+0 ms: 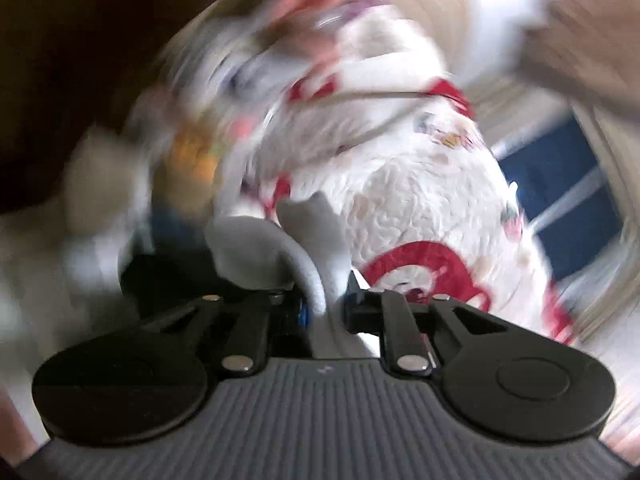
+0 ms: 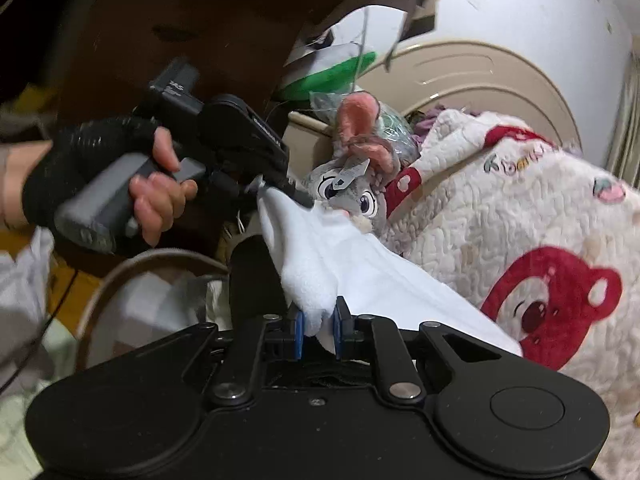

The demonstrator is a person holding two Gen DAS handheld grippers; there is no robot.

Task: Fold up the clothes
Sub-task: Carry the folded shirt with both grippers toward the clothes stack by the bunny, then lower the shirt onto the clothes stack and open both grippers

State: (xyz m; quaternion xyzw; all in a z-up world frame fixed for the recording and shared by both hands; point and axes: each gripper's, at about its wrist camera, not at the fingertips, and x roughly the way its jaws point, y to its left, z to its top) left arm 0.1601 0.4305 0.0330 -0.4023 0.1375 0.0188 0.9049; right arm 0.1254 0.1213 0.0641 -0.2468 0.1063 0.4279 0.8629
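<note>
White garment (image 2: 332, 256) stretched taut between the two grippers, up in the air in front of the quilt! The right gripper (image 2: 318, 330) is clenched on the near end, blue pads (image 2: 299, 330) pinching a bunched fold of the cloth. Across the right wrist view, the left gripper (image 2: 280, 188) bites the far corner of the same cloth, a hand (image 2: 160, 196) in a black fingerless glove wrapped round its grey handle. The left wrist view is badly smeared, but grey-white fabric (image 1: 308, 236) runs up between that gripper's (image 1: 324, 308) pads, so it is clamped on cloth too.

Behind the garment, a white quilt (image 2: 500, 216) printed with a red bear is heaped along the right side, and pastel lettering on it is too broken to read. A grey plush rabbit (image 2: 352, 184) with pink ears sits at the quilt's left edge, just past the cloth. Lower left, a round basket (image 2: 120, 276) holds pale fabric. A brown cardboard box (image 2: 180, 40) looms behind. White lettering on the left gripper's body is unreadable.
</note>
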